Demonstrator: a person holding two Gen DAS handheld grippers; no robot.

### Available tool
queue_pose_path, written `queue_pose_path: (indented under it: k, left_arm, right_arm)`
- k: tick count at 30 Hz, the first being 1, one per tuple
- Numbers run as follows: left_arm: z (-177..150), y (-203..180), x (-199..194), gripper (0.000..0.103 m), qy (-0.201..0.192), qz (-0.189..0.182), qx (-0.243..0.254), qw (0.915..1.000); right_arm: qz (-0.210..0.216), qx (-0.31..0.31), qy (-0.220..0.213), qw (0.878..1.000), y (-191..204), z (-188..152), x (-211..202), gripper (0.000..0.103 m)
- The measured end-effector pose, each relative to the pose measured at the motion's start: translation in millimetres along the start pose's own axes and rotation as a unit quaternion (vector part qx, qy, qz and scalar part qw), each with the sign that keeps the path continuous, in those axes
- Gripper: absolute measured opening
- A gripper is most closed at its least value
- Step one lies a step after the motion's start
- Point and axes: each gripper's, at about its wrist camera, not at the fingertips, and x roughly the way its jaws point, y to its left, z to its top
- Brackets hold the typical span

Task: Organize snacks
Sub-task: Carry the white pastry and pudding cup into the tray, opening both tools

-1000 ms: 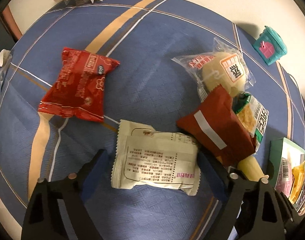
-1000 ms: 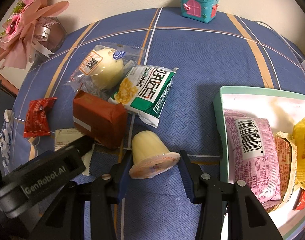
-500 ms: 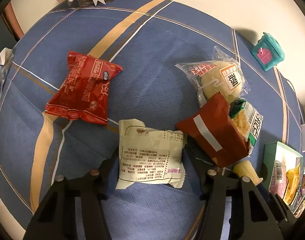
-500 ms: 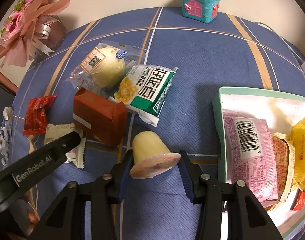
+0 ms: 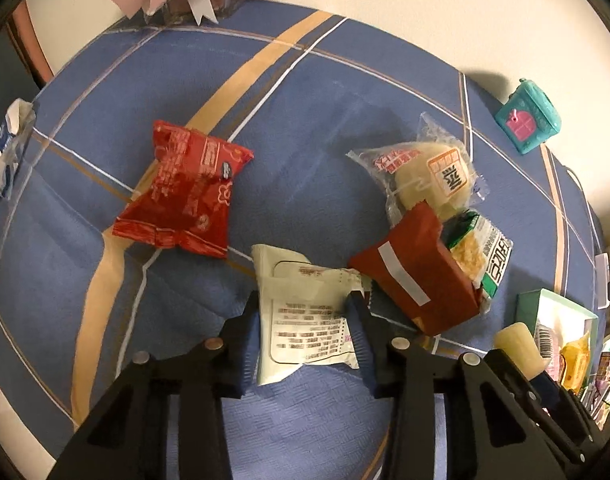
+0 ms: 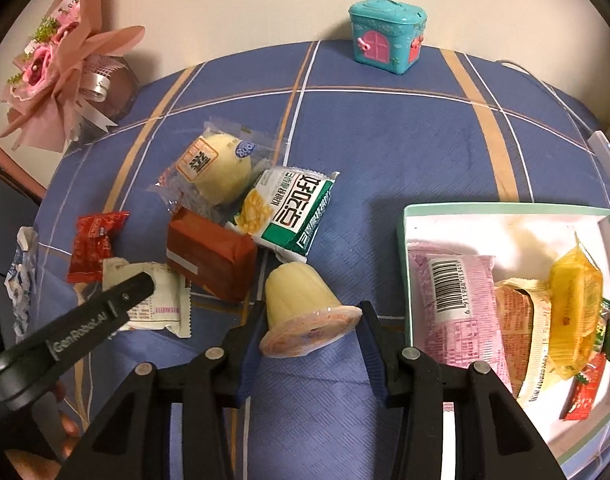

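My left gripper [image 5: 305, 320] is shut on a cream snack packet [image 5: 305, 320] with printed text, held just above the blue cloth; the packet also shows in the right wrist view [image 6: 161, 300]. My right gripper [image 6: 311, 324] is shut on a pale yellow jelly cup [image 6: 301, 300] lying on its side. Loose snacks lie on the cloth: a red packet [image 5: 181, 192], a bun in clear wrap [image 5: 429, 172], a dark red block [image 5: 417, 276] and a green-white packet [image 6: 293, 212]. A green-rimmed box [image 6: 505, 210] at right holds several snacks.
A teal toy house [image 6: 387, 38] stands at the back by the wall. A pink flower bouquet [image 6: 61, 76] sits at the back left. A blue-white wrapper [image 5: 5, 152] lies at the table's left edge. The left gripper's arm [image 6: 65, 344] crosses the right wrist view.
My left gripper has closed its fingers onto the cream packet and drawn back a little. The right gripper keeps its hold on the jelly cup and has barely moved.
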Motion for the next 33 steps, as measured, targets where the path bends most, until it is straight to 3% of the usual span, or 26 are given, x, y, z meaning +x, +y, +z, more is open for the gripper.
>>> queue_pose_path:
  k: [8, 14, 19, 27, 33]
  left_arm:
    - [0, 8, 0, 0.047, 0.002, -0.021, -0.022, 0.9996]
    - [-1, 12, -14, 0.041, -0.003, -0.087, -0.031, 0.9957]
    - [-4, 3, -17, 0.040, 0.001, -0.112, -0.016, 0.9936]
    - [-13, -5, 17, 0.031, 0.044, -0.088, -0.018, 0.9950]
    - [-12, -7, 8, 0.023, 0.030, -0.089, -0.019, 0.9954]
  right_arm:
    - [0.004, 0.010, 0.027, 1.000, -6, -5, 13, 0.047]
    - [0.006, 0.014, 0.029, 0.999, -9, -6, 13, 0.047]
    - [0.005, 0.017, 0.033, 0.999, -12, -8, 13, 0.047]
    - [0.005, 0.020, 0.042, 0.999, -17, -11, 17, 0.047]
    - [0.006, 0.020, 0.044, 0.999, -17, -15, 15, 0.047]
